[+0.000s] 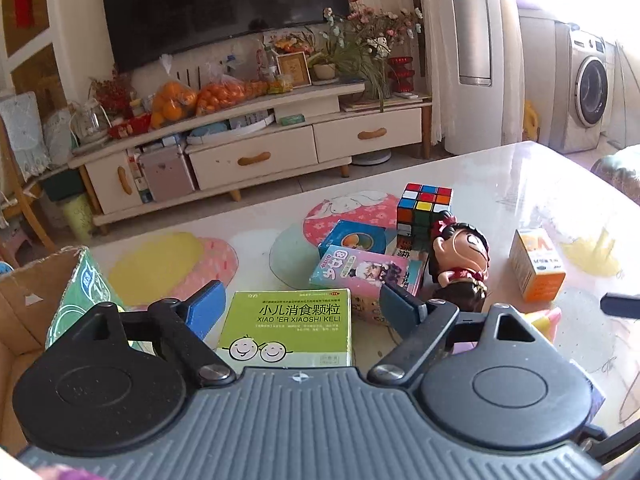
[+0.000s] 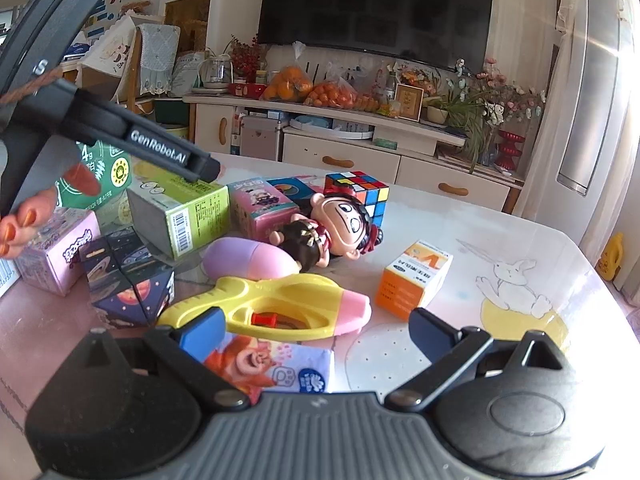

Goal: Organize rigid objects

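A dark television [image 1: 224, 4] hangs on a pale wall above a long cream cabinet [image 1: 256, 148] crowded with bagged oranges [image 1: 200, 98] and flowers [image 1: 368, 36], while sunlight glares past white curtains [image 2: 576, 80] near a washing machine [image 1: 588, 88].

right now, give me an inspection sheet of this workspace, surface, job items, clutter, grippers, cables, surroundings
surface: glossy table with cartoon rabbit prints, crowded on its left half.
job's things: green medicine box between the left fingers; Rubik's cube; doll figure lying on its side; orange box; yellow water gun; pink egg toy; space-print cube; pink boxes; cardboard box at the left edge.
clutter: cartoon packet under the right gripper.
grippers: left gripper open around the green box; right gripper open, above the water gun.
cables: nothing seen.
surroundings: TV, cabinet with bagged oranges, washing machine.
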`<state>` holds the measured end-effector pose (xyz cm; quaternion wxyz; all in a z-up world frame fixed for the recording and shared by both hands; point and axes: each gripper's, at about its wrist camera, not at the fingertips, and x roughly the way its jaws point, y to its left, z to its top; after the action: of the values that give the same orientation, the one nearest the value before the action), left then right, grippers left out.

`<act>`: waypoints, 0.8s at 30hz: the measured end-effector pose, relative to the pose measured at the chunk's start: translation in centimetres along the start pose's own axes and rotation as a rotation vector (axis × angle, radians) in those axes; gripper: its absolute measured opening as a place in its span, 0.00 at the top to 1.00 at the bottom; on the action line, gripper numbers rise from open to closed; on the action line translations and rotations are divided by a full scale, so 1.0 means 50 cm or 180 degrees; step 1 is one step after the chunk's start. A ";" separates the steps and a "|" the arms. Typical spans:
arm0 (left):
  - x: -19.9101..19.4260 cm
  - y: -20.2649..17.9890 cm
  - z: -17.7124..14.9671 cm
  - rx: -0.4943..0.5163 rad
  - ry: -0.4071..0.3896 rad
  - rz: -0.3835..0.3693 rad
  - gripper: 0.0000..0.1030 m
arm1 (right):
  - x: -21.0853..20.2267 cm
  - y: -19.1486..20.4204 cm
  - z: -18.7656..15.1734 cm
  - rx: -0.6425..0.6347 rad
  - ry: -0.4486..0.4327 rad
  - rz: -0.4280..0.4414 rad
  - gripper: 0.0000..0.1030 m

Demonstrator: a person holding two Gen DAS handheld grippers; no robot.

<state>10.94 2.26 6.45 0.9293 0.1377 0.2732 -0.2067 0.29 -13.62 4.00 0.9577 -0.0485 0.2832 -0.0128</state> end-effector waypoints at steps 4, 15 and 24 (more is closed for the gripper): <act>0.043 0.035 0.029 -0.0328 0.0347 -0.0032 0.00 | 0.000 0.004 0.003 0.0001 -0.0015 0.0040 0.05; 0.062 0.114 0.035 -0.2053 0.1099 0.0356 0.00 | -0.002 0.012 0.016 -0.0034 -0.0086 0.0117 0.05; 0.091 0.126 -0.012 -0.3408 0.1311 0.0326 0.00 | -0.014 -0.006 0.027 0.0088 -0.0187 0.0213 0.04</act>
<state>17.02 6.61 4.28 0.8059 -0.3016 0.5081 0.0367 0.43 -13.75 5.56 0.9661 -0.0261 0.2563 0.0168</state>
